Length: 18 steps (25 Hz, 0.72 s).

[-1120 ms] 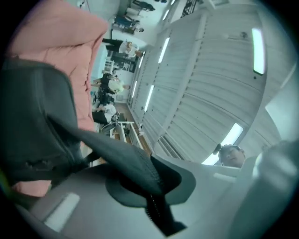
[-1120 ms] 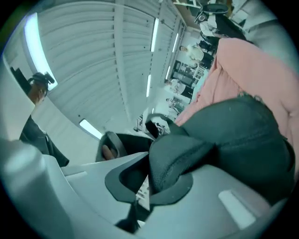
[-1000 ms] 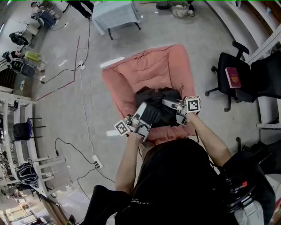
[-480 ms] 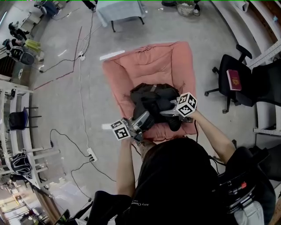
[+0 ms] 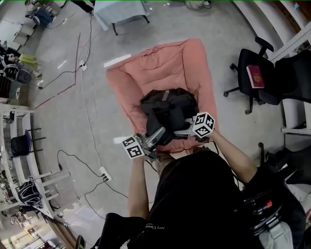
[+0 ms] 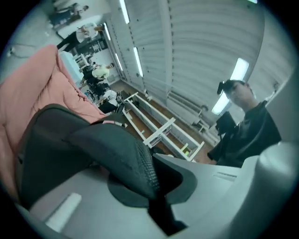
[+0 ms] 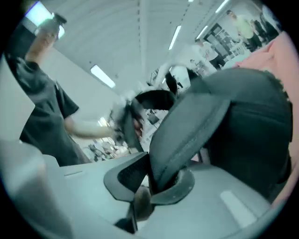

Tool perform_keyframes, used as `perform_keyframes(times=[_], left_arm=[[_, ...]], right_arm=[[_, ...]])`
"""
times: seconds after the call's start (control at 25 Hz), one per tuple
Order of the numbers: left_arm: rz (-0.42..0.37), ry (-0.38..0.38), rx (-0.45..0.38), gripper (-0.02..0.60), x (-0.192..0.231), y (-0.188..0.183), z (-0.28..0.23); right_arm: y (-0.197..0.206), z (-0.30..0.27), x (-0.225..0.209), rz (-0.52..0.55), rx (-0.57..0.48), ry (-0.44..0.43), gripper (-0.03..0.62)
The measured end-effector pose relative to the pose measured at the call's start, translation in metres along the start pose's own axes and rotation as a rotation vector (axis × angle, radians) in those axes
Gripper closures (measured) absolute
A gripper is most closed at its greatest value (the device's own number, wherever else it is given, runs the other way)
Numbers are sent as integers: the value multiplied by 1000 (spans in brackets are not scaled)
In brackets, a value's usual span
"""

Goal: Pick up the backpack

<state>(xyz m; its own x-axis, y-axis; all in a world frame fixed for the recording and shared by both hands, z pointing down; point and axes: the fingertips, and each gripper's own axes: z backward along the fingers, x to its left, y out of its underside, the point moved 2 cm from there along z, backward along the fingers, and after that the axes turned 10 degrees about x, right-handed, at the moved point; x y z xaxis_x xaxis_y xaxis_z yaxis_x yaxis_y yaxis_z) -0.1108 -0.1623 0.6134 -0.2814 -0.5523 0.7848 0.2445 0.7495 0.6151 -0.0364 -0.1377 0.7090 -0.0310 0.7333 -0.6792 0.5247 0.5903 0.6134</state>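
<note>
My left fingers (image 6: 88,205): pressed together on a black strap (image 6: 117,149) of the backpack. My left gripper (image 5: 156,136) pinches it at the near edge of the pink cushion (image 5: 160,63).

My right fingers (image 7: 233,200): pinching the second strap (image 7: 187,135). My right gripper (image 5: 181,131) has just been easing its jaws a touch wider, yet the strap sits between them and the pads bear on it.

Backpack (image 5: 167,109): black, bunched upright on the cushion's near half, just beyond both grippers. It looks to rest there; I cannot tell whether any part is clear of the cushion.

Cushion: far half bare.

Office chair (image 5: 252,92), red book (image 5: 256,76) on its seat: right of the cushion, apart from it.

Cables (image 5: 87,107): on the floor, left of the cushion.

Small table (image 5: 119,12): beyond the cushion's far edge.

Progress, my judgement: both grips are made on the straps; the lift itself remains to be done.
</note>
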Motion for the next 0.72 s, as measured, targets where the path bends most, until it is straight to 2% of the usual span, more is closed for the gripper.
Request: perform_keyframes(times=[0.04,0.12,0.16,0.2,0.24,0.32,0.36,0.4,0.44,0.52,0.56,0.6,0.64,0.72], left_arm=[[-11,-27,39,560,5,8,-1],[-4,-33,67,561,11,18,-5],[1,-29,68,560,12,21,-9],[4,-29,64,560,13,22,-13],[9,-35,55,560,16,21,-18],[33,-58,25,561,23,18,-24],[46,-70,10,563,26,16,-24],[55,-78,-5,565,28,13,-22],[56,-81,-21,565,29,7,-17],[41,-75,-64,565,28,-15,-1],[28,-76,-91,565,29,-30,7],[10,-94,-120,565,31,-43,14],[-20,-142,-145,565,35,-52,19],[-135,-333,-156,565,45,-57,18]], right_arm=[[-17,19,14,-20,-98,-75,548],[-58,70,33,-92,-377,-217,540],[-75,92,36,-135,-507,-269,491],[-85,103,36,-162,-578,-293,436],[-84,98,33,-161,-568,-279,445],[-67,62,24,-95,-400,-166,531],[-61,47,20,-68,-339,-107,536],[-63,41,19,-65,-332,-75,545],[-73,44,20,-86,-382,-78,546],[-108,65,20,-166,-573,-117,543],[-124,74,13,-200,-659,-105,536],[-135,76,1,-218,-711,-52,533],[-140,72,-12,-209,-717,35,540],[-138,55,-21,-131,-629,215,548]])
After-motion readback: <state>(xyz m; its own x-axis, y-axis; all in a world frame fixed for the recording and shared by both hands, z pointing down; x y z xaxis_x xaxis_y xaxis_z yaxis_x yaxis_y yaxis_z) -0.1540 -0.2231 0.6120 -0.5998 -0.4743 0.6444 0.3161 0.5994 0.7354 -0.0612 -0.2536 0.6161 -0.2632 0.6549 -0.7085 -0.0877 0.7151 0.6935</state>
